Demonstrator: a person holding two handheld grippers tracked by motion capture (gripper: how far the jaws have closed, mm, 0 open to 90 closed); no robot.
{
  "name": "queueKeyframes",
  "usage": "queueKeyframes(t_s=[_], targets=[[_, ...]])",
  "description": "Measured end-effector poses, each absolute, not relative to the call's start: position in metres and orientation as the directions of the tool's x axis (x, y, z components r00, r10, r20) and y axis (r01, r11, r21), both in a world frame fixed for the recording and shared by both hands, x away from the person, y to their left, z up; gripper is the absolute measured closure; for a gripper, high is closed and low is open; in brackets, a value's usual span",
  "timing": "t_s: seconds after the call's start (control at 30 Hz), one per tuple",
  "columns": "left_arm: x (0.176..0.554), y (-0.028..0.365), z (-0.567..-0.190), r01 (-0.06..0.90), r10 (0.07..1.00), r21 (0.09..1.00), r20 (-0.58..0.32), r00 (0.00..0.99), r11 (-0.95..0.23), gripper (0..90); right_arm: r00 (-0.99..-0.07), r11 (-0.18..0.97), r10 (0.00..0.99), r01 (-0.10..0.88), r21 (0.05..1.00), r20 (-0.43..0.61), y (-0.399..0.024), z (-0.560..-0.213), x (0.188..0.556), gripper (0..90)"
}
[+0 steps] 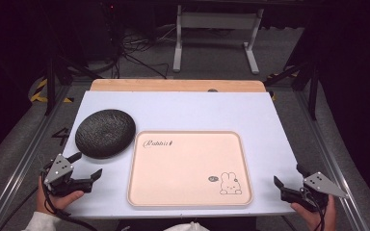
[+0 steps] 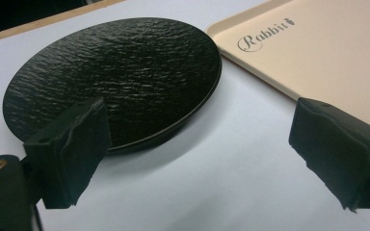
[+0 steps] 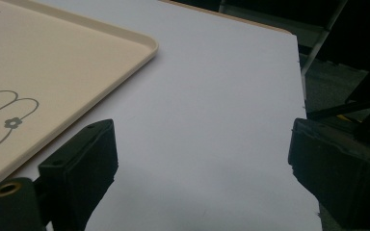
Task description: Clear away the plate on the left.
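Observation:
A round black plate (image 1: 105, 132) with a rough, rippled surface lies on the white table at the left; it appears close up in the left gripper view (image 2: 113, 77). To its right lies a beige tray (image 1: 189, 168) with "Rabbit" lettering and a rabbit drawing, also seen as a corner (image 2: 318, 48) and an edge (image 3: 53, 72). My left gripper (image 1: 85, 167) is held at the front left corner, just in front of the plate, jaws wide apart with nothing between them (image 2: 200, 159). My right gripper (image 1: 287, 175) is held at the front right edge, open and empty (image 3: 202, 168).
The white table top (image 1: 197, 110) lies on a wooden board whose far edge shows. Beyond it stand a white table frame (image 1: 217, 33) and cables on a grey floor. Metal rails run along both sides of the table.

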State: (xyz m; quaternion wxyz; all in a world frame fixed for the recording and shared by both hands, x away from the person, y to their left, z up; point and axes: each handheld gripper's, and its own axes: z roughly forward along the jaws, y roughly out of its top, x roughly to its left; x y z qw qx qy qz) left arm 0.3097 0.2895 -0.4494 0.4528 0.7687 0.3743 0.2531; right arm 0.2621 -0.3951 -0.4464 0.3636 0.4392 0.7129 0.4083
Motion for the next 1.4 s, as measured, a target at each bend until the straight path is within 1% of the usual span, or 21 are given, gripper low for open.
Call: queueKeyframes(t_s=[0.13, 0.2, 0.33, 0.67, 0.73, 0.8, 0.93, 1.03, 1.1, 1.17, 1.23, 1.27, 1.4], targets=[[0.311, 0.288, -0.449, 0.344, 0.805, 0.888, 0.047, 0.592, -0.305, 7.6, -0.349, 0.283, 0.923, 0.329, 0.901, -0.162, -0.395, -0.446, 0.260, 10.9], [0.312, 0.287, -0.449, 0.340, 0.800, 0.884, 0.061, 0.596, -0.320, 7.1, -0.347, 0.284, 0.923, 0.328, 0.901, -0.165, -0.396, -0.446, 0.259, 10.9], [0.313, 0.287, -0.451, 0.345, 0.793, 0.881, 0.053, 0.608, -0.323, 6.8, -0.342, 0.284, 0.925, 0.328, 0.901, -0.166, -0.396, -0.445, 0.257, 10.9], [0.313, 0.287, -0.448, 0.340, 0.798, 0.895, 0.030, 0.602, -0.291, 8.2, -0.343, 0.284, 0.925, 0.330, 0.900, -0.166, -0.395, -0.445, 0.256, 10.9], [0.315, 0.285, -0.448, 0.342, 0.798, 0.888, 0.044, 0.601, -0.307, 9.3, -0.344, 0.288, 0.923, 0.330, 0.899, -0.170, -0.395, -0.445, 0.256, 10.9], [0.316, 0.283, -0.448, 0.333, 0.789, 0.877, 0.081, 0.609, -0.347, 11.8, -0.345, 0.288, 0.923, 0.330, 0.899, -0.169, -0.395, -0.445, 0.256, 10.9], [0.319, 0.278, -0.449, 0.327, 0.785, 0.849, 0.154, 0.600, -0.415, 12.9, -0.345, 0.289, 0.923, 0.332, 0.898, -0.169, -0.395, -0.446, 0.256, 10.9], [0.326, 0.273, -0.450, 0.336, 0.788, 0.833, 0.178, 0.589, -0.439, 15.1, -0.346, 0.292, 0.922, 0.333, 0.896, -0.172, -0.394, -0.445, 0.256, 10.9], [0.333, 0.268, -0.450, 0.330, 0.786, 0.804, 0.252, 0.564, -0.495, 16.7, -0.347, 0.294, 0.922, 0.333, 0.896, -0.173, -0.393, -0.445, 0.256, 10.9], [0.338, 0.262, -0.448, 0.330, 0.785, 0.789, 0.286, 0.550, -0.519, 17.6, -0.348, 0.293, 0.922, 0.333, 0.896, -0.172, -0.393, -0.445, 0.256, 10.9], [0.343, 0.254, -0.447, 0.321, 0.758, 0.756, 0.335, 0.559, -0.571, 18.4, -0.347, 0.293, 0.922, 0.338, 0.895, -0.171, -0.393, -0.446, 0.256, 10.9], [0.346, 0.249, -0.448, 0.318, 0.743, 0.729, 0.377, 0.553, -0.606, 19.1, -0.347, 0.295, 0.922, 0.339, 0.893, -0.173, -0.393, -0.446, 0.257, 10.9], [0.355, 0.239, -0.451, 0.312, 0.697, 0.661, 0.458, 0.552, -0.682, 21.3, -0.346, 0.295, 0.922, 0.337, 0.894, -0.174, -0.393, -0.446, 0.256, 10.9]])
